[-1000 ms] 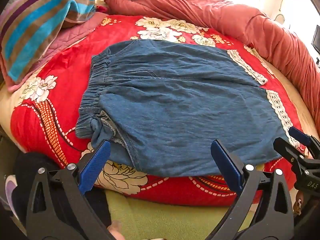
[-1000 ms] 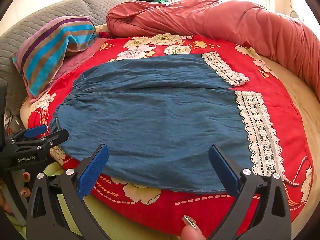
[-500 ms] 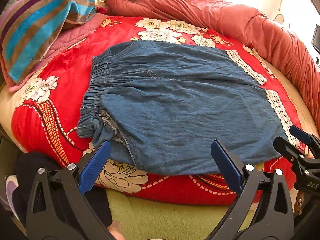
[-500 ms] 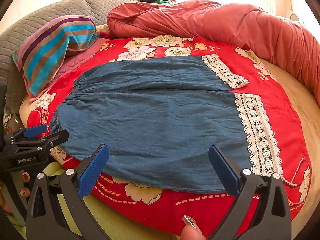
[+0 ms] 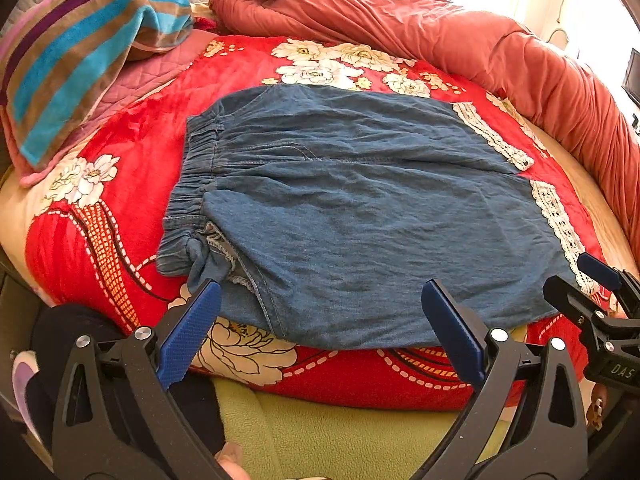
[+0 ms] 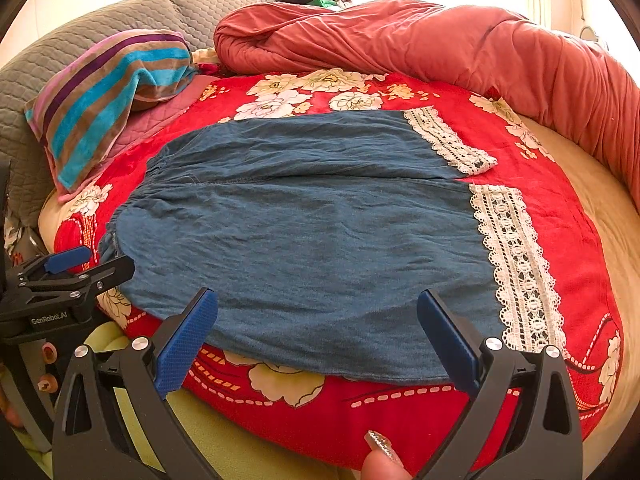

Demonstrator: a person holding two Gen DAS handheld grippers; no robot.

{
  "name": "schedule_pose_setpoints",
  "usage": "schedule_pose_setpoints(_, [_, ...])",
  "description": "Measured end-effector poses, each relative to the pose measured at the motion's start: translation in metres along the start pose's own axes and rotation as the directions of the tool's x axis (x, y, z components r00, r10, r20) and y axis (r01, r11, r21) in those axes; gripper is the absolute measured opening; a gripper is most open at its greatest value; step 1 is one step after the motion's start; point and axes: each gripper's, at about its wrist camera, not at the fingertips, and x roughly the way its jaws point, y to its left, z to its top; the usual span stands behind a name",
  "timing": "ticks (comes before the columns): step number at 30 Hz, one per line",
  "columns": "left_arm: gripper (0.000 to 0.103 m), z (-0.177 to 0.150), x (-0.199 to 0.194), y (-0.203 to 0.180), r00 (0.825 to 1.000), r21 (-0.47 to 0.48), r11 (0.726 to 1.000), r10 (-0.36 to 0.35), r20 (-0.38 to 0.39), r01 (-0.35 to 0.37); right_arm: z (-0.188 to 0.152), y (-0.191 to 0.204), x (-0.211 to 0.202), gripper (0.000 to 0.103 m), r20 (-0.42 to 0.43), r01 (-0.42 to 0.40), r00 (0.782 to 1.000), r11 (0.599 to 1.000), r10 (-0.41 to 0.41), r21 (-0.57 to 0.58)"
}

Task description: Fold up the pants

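Blue denim pants [image 5: 352, 216] with white lace cuffs [image 6: 516, 264] lie flat on a red floral blanket [image 5: 132, 160]. The elastic waistband [image 5: 192, 184] is at the left and the legs point right. My left gripper [image 5: 320, 316] is open and empty, hovering at the near edge by the waist end. My right gripper [image 6: 316, 320] is open and empty at the near edge of the legs. The right gripper also shows at the right edge of the left wrist view [image 5: 600, 292]. The left gripper shows at the left edge of the right wrist view [image 6: 76, 268].
A striped towel [image 6: 112, 92] lies on a pillow at the back left. A bunched salmon duvet [image 6: 440, 44] runs along the back and right. A green mat [image 5: 340, 436] sits below the bed's near edge. A grey quilted headboard [image 6: 80, 44] stands behind.
Both grippers have edged slightly closer to the pants. Both stay open and the pants have not moved.
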Motion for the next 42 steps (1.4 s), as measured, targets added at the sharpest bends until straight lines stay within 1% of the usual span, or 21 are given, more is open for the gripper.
schedule_pose_setpoints(16, [0.094, 0.0, -0.005, 0.0, 1.0, 0.001, 1.0, 0.023, 0.017, -0.023, 0.001, 0.0, 0.0, 0.099, 0.0, -0.003, 1.0, 1.0, 0.003, -0.004])
schedule_pose_setpoints(21, [0.094, 0.001, -0.004, 0.001, 1.0, -0.004, 1.0, 0.019, 0.021, -0.019, 0.004, 0.0, 0.001, 0.099, 0.015, -0.005, 1.0, 1.0, 0.005, -0.008])
schedule_pose_setpoints(27, [0.094, 0.008, -0.002, 0.004, 0.999, -0.013, 0.999, 0.031, 0.026, -0.031, 0.017, 0.002, 0.004, 0.099, 0.033, -0.019, 0.999, 1.0, 0.02, -0.012])
schedule_pose_setpoints(31, [0.094, 0.013, 0.002, 0.012, 0.999, -0.034, 0.999, 0.044, 0.025, -0.043, 0.029, 0.006, 0.011, 0.099, 0.041, -0.021, 0.999, 0.999, 0.023, -0.033])
schedule_pose_setpoints(36, [0.094, 0.019, 0.006, 0.031, 0.998, -0.079, 0.995, 0.055, 0.02, -0.053, 0.045, 0.012, 0.021, 0.099, 0.051, -0.027, 0.998, 0.997, 0.031, -0.073])
schedule_pose_setpoints(42, [0.094, 0.03, 0.01, 0.056, 0.997, -0.136, 0.988, 0.077, 0.023, -0.073, 0.069, 0.02, 0.042, 0.099, 0.031, -0.053, 0.998, 0.992, 0.057, -0.111])
